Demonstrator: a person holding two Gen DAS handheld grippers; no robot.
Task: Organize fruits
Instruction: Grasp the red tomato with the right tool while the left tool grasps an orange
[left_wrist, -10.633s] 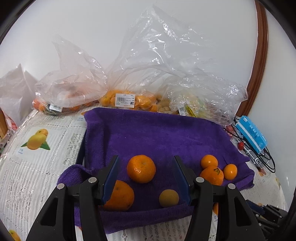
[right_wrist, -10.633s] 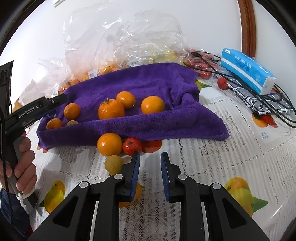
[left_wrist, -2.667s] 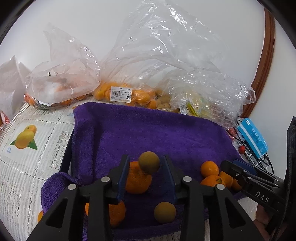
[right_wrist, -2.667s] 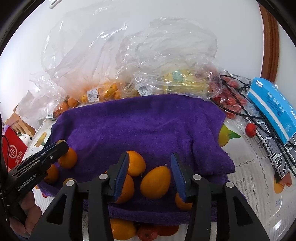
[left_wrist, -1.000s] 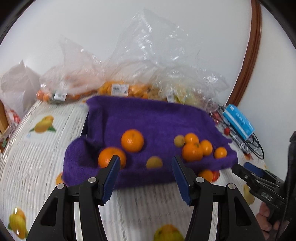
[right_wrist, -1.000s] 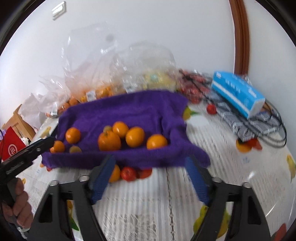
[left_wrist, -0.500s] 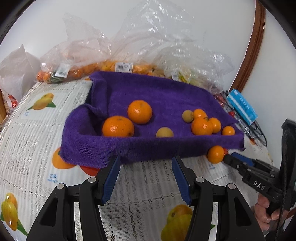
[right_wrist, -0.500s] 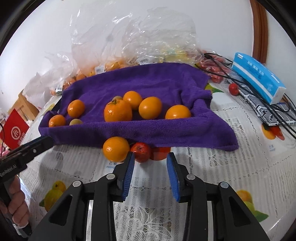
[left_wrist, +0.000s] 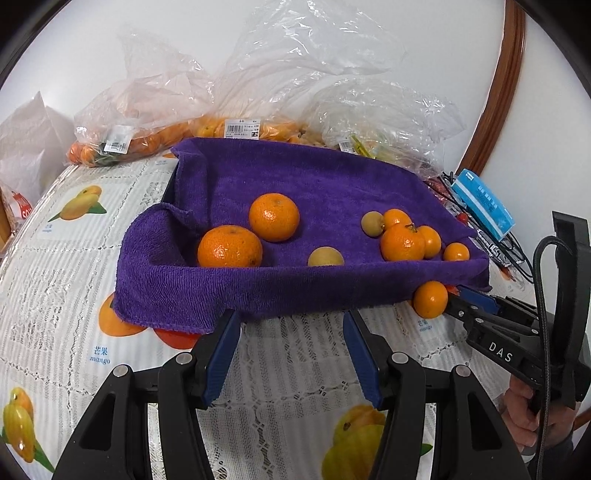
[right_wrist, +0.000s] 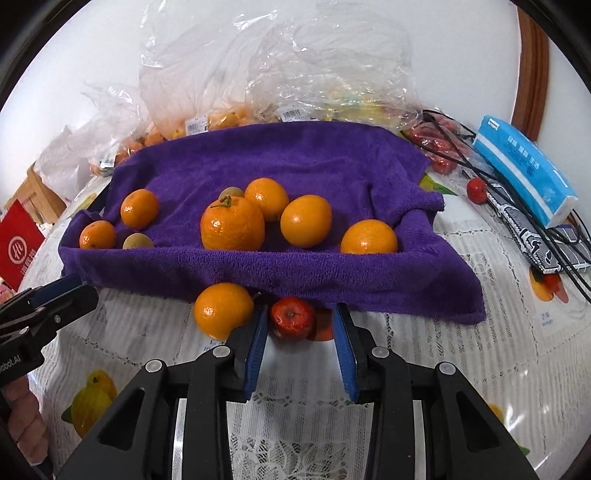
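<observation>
Tablecloth (left_wrist: 295, 365): white lace pattern with printed mangoes and other fruit pictures.
Blue tissue pack (right_wrist: 524, 170): at the right, lying on black cables (right_wrist: 461, 147).
Patterned black-and-white pouch (right_wrist: 535, 240): just beside the pack, under the cables.
Red packet (right_wrist: 18, 240): at the left edge.
Wooden frame (left_wrist: 498, 85): curved, brown, against the white wall (left_wrist: 110, 37).

Home dining table: fruit-print lace tablecloth (left_wrist: 55, 280), grocery bags (left_wrist: 155, 110), tissue pack (right_wrist: 524, 170).
</observation>
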